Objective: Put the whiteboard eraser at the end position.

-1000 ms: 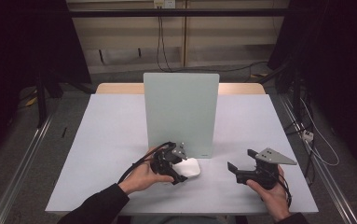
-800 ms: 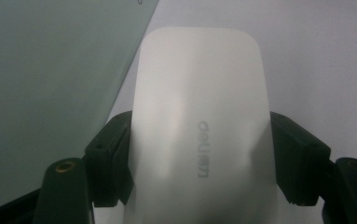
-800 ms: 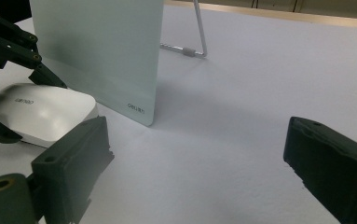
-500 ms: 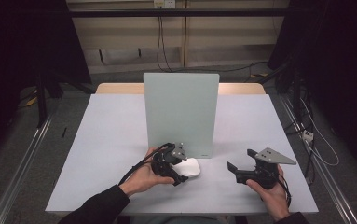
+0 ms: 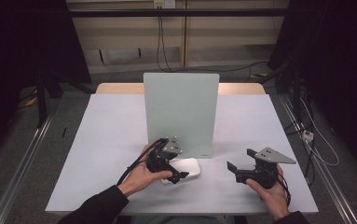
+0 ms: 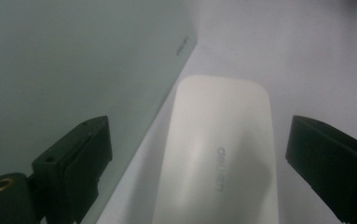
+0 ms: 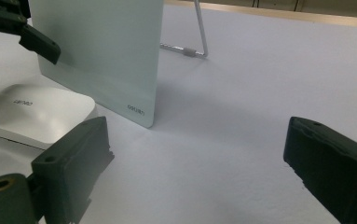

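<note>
A pale grey-white table point(image 5: 111, 140) is standing in the middle of a dim room, and a strip of light wood point(image 5: 115, 88) is showing along its far edge. Behind it a beige wall point(image 5: 120, 37) is running across, with black cables point(image 5: 160, 42) hanging down it. Dark curtains point(image 5: 22, 42) are closing both sides. Metal rails point(image 5: 22, 158) are lying on the grey floor point(image 5: 73, 100).

a flat white plastic block with rounded corners point(image 5: 183, 169) lies flat on the table, just in front of the lower edge of an upright pale green board point(image 5: 181, 112); grey lettering marks its top.
</note>
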Motion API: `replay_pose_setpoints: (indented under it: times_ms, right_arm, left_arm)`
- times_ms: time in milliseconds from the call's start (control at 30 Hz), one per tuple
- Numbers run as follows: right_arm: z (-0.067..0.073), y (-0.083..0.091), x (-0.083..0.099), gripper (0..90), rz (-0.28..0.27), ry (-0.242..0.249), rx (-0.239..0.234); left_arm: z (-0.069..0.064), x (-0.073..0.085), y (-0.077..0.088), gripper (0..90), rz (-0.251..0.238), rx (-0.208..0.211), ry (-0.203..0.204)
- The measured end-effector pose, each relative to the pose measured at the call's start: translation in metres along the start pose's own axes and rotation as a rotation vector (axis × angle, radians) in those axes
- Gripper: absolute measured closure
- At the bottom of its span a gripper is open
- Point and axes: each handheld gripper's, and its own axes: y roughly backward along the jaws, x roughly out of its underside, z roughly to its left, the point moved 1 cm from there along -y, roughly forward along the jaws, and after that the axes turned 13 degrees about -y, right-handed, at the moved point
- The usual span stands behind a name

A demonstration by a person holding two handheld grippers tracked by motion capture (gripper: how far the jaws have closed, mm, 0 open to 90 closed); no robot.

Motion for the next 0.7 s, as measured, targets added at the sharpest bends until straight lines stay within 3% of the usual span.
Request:
replay_pose_setpoints:
  times_ms: [67, 133, 200, 333, 433, 533, 700]
  right_arm:
    - [0.000, 0.000, 0.000, 6.8, 0.001, 0.000, 0.000]
    - [0.000, -0.001, 0.000, 6.8, 0.001, 0.000, 0.002]
    - [0.000, -0.001, -0.001, 6.8, -0.001, 0.002, 0.002]
    - [0.001, 0.000, 0.000, 6.6, 0.001, 0.006, 0.005]
    - [0.001, 0.000, 0.000, 6.5, 0.000, 0.000, 0.003]
    - [0.001, 0.000, 0.000, 6.5, 0.000, 0.001, 0.002]
    - [0.001, 0.001, 0.000, 6.5, -0.005, -0.003, 0.000]
  left_arm:
    - [0.002, 0.000, 0.006, 6.8, -0.029, -0.004, 0.028]
    - [0.002, 0.001, 0.011, 6.6, -0.052, -0.034, 0.039]
    - [0.002, 0.003, 0.015, 6.5, -0.049, -0.091, 0.066]
    - [0.003, 0.008, 0.025, 6.3, -0.122, -0.110, 0.131]
    - [0.003, 0.013, 0.035, 6.1, -0.162, -0.186, 0.134]
    - [0.005, 0.021, 0.045, 5.7, -0.203, -0.174, 0.167]
    - [0.005, 0.035, 0.060, 5.6, -0.232, -0.219, 0.179]
